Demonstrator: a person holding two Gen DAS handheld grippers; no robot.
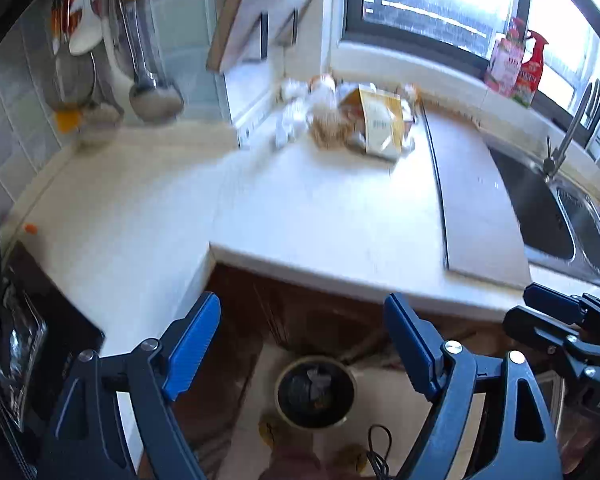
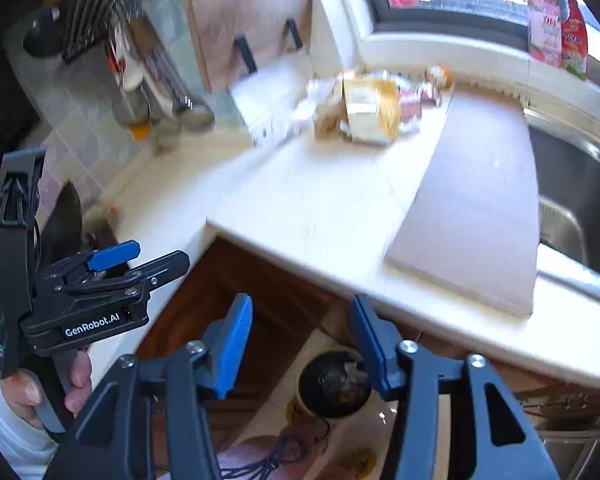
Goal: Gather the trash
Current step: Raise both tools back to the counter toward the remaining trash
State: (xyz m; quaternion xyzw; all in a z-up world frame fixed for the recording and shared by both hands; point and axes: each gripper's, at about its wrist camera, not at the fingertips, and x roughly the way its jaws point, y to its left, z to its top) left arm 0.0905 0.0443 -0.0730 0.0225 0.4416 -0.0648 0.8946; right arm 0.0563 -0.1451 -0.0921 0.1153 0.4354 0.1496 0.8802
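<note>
A pile of trash point(image 1: 347, 114) lies at the far back of the white counter: crumpled plastic wrappers, a yellow-and-white packet point(image 1: 381, 122) and brownish scraps. The right wrist view shows the same pile point(image 2: 363, 108). A round bin point(image 1: 315, 392) with dark contents stands on the floor below the counter edge, also in the right wrist view as the bin point(image 2: 333, 386). My left gripper point(image 1: 303, 320) hangs open over the bin, nothing between its blue pads. My right gripper point(image 2: 301, 326) is open too and empty. Both are well short of the pile.
A pale cutting board point(image 1: 475, 196) lies right of the pile, beside the steel sink point(image 1: 547, 216). Ladles and utensils point(image 1: 140, 60) hang at the left wall. Bottles point(image 1: 515, 64) stand on the window sill. A person's hand point(image 2: 32, 392) holds the left gripper.
</note>
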